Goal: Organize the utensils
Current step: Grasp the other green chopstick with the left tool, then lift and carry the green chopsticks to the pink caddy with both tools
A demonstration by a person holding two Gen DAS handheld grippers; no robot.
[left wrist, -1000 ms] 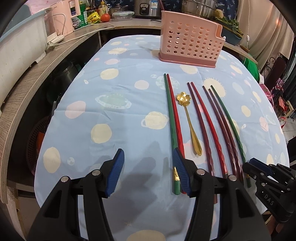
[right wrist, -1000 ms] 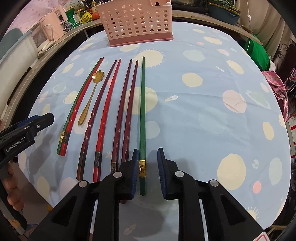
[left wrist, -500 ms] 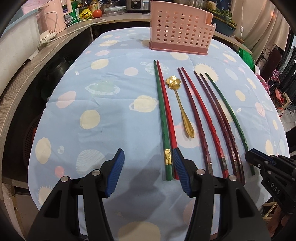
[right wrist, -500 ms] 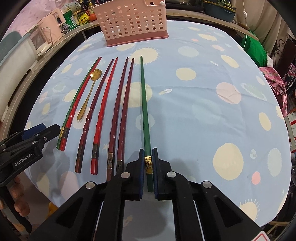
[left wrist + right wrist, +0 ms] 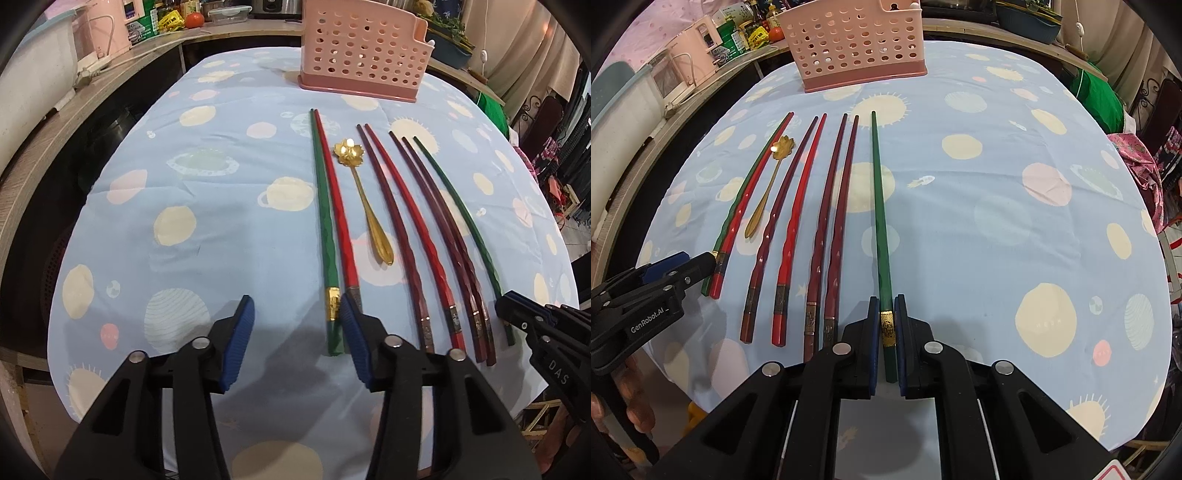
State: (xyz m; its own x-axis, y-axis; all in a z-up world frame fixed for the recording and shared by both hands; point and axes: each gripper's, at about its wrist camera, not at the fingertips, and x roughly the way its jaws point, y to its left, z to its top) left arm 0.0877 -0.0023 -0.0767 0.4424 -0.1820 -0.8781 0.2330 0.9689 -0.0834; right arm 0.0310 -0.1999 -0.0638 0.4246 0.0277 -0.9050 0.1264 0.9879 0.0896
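Right wrist view: right gripper pinches the lone green chopstick at its gold band, nearest the pink basket's right side. Left gripper gapes wide, near the green-and-red pair.

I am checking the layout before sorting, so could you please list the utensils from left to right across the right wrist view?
Green and red chopstick pair → gold flower-headed spoon → dark red chopstick → bright red chopstick → two maroon chopsticks → lone green chopstick, clamped in the right tool.
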